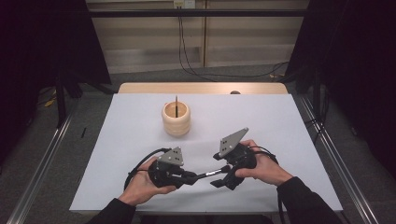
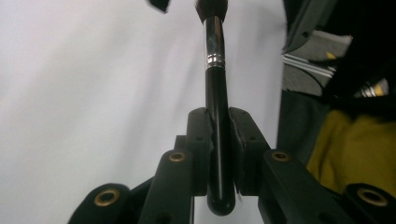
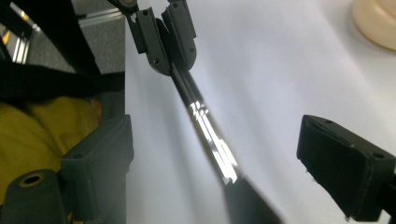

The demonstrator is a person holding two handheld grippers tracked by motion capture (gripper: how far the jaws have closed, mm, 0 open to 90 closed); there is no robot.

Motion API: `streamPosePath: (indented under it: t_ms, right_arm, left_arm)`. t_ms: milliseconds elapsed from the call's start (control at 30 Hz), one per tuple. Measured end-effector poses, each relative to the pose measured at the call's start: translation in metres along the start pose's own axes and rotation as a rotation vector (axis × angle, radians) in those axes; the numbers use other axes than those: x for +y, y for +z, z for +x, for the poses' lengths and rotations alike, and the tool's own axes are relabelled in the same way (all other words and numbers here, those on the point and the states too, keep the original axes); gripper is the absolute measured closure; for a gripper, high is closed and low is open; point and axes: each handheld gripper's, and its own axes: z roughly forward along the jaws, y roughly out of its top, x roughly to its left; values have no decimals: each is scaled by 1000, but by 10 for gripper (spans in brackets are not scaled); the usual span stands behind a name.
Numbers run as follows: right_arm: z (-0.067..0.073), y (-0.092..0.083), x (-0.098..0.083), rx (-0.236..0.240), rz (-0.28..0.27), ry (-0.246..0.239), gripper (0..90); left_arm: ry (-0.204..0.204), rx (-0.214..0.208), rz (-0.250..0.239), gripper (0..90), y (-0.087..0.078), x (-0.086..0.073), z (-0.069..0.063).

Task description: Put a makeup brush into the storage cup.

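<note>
Left gripper (image 1: 190,177) clamps the brush (image 1: 208,174); right gripper (image 1: 223,176) gapes around it, table (image 1: 140,135) edge near.

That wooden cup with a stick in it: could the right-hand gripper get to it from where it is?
Probably yes. The right gripper stands open with only the brush passing between its jaws, and bare table lies between it and the cup.
</note>
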Motion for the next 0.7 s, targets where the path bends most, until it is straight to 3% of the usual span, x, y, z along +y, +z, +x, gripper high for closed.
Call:
streamPosePath:
  t_ms: [67,133,200,367,433,567,700]
  right_arm:
    - [0,-4,-1,-6,-22,16,105]
    - [-1,-7,-2,-19,-54,29,103]
    - [-2,-9,-3,-24,-81,34,103]
    - [0,-11,-6,-68,-133,54,63]
    - [-1,-11,-10,-72,-161,57,54]
    - [1,-17,-18,-129,-217,57,62]
    - [3,-24,-24,-132,-275,52,62]
  left_arm:
    - [-12,5,-33,797,0,-3,-1]
    - [-10,17,-20,797,-2,-3,-1]
    - [-20,15,-55,797,-1,-6,-2]
    - [-22,7,-65,797,-3,-8,-4]
    - [-18,4,-64,797,-4,-8,-5]
    - [-20,1,-87,796,-7,-9,-5]
    - [-17,10,-102,797,-11,-9,-6]
